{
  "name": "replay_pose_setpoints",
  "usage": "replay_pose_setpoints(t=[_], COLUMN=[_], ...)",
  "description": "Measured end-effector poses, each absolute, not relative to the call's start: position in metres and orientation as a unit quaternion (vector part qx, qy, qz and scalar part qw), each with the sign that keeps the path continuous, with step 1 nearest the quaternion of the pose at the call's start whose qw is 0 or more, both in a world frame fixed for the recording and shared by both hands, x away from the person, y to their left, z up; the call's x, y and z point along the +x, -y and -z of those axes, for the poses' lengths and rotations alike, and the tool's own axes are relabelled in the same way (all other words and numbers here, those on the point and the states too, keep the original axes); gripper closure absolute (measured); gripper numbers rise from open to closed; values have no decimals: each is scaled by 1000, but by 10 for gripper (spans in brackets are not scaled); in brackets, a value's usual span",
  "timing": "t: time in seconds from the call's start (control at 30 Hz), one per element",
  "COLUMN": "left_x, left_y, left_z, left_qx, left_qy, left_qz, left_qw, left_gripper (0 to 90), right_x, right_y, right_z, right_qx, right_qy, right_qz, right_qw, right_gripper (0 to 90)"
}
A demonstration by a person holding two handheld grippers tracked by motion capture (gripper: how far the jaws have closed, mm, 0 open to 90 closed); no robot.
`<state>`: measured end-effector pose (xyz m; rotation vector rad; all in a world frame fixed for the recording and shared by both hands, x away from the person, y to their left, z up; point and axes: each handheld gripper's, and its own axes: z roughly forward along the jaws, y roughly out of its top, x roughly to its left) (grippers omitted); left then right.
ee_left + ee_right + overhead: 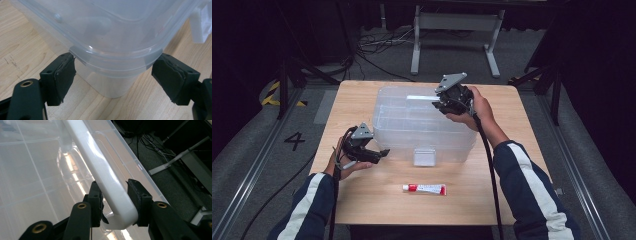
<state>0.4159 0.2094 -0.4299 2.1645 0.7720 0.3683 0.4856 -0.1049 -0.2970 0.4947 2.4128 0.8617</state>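
While the clear plastic storage box (422, 125) sits mid-desk (362, 200), its white handle (105, 180) is clamped between the right gripper's (115, 195) jaws. One box corner lies between the left gripper's (113, 72) spread jaws, unpinched. A red-and-white tube (424, 188) lies nearer, print unreadable.

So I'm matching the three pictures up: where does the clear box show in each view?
High view: box mid-table, beyond the tube.
Left gripper view: its rounded corner between the open jaws.
Right gripper view: its lid at left, white handle clamped in the jaws.
Shared landmark: the wooden table, also under the corner.
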Motion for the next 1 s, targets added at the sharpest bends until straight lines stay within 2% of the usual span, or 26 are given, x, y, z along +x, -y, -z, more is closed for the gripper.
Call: replay_pose_setpoints(t=[0.53,0.63,0.83,1.0], left_x=[409,408,406,404], left_y=[-220,-224,-226,-232], left_z=[426,425,423,420], left_qx=[854,855,858,859], left_qy=[-300,-297,-296,-296], left_qz=[-144,-140,-143,-149], left_qw=[400,402,394,390], left_gripper=[270,343,418,556], right_x=[480,481,481,483], right_y=[102,103,105,108], right_z=[296,296,293,292], right_qx=[174,168,172,171], right_qy=[-895,-896,-897,-896], right_qz=[-319,-324,-325,-331], right_qw=[257,253,246,241], right_gripper=[670,674,682,687])
